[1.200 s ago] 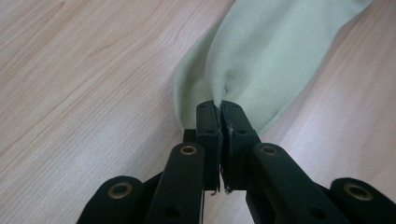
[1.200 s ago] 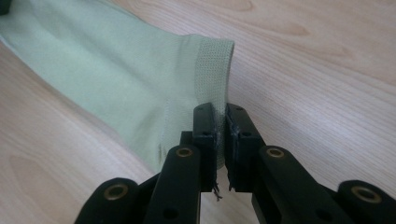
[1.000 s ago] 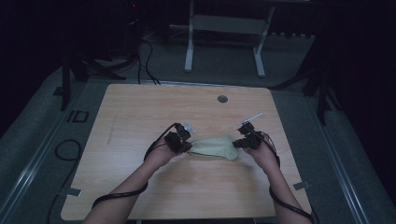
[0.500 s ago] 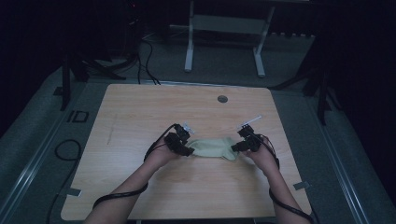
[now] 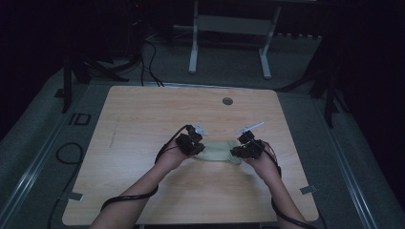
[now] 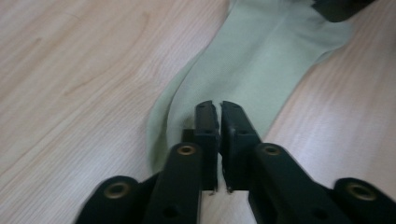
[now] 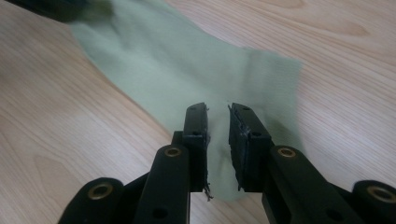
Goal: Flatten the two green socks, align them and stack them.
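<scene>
Cloth [image 5: 217, 152], pale green and bearing no writing, lies flat on the table [image 5: 143, 119] near its front edge, stretched between my 2 claws. My left claw [image 6: 219, 109] is clenched on its left end, having opened and closed again. My right claw [image 7: 217, 112] has just been closing, a narrow gap left, cloth between. Compared with 1 second ago the cloth looks little changed. Behind, a round grommet [image 5: 228, 101].
</scene>
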`<state>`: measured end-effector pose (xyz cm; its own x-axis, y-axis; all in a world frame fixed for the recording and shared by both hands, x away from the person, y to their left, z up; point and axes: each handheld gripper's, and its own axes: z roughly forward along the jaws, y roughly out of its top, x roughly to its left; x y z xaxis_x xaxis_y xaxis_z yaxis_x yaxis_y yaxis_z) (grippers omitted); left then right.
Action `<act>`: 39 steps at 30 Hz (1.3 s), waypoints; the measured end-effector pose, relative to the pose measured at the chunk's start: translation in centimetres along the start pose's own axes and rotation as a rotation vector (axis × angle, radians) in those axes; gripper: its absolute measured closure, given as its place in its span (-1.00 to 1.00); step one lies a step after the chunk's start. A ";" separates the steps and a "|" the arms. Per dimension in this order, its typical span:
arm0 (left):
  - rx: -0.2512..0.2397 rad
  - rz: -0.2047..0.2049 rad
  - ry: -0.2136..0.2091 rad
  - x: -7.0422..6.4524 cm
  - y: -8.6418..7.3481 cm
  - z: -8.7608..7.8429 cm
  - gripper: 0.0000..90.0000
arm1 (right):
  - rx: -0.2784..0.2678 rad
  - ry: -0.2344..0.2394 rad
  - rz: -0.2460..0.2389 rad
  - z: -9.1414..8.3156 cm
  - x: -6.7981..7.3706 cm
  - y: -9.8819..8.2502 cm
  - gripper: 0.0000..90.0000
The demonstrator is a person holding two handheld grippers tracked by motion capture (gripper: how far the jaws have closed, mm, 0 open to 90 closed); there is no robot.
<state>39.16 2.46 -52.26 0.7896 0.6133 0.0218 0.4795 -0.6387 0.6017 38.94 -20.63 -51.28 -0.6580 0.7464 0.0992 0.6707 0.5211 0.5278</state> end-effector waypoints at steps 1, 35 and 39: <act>0.002 -0.006 0.003 0.1 0.0 0.3 0.92 | 0.007 0.005 -0.011 0.2 0.2 0.0 0.74; -0.011 -0.025 -0.009 0.8 -1.9 1.0 0.59 | 0.068 0.065 0.018 2.1 -0.1 -1.0 0.57; -0.083 -0.048 -0.047 0.6 -1.8 -0.3 0.30 | 0.023 0.056 0.010 1.1 -0.1 -0.6 0.28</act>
<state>38.63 4.11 -53.04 0.7842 0.6188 -0.0453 0.4860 -0.5672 0.6649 38.95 -20.58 -52.57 -0.6691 0.7275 0.1520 0.6846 0.5237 0.5070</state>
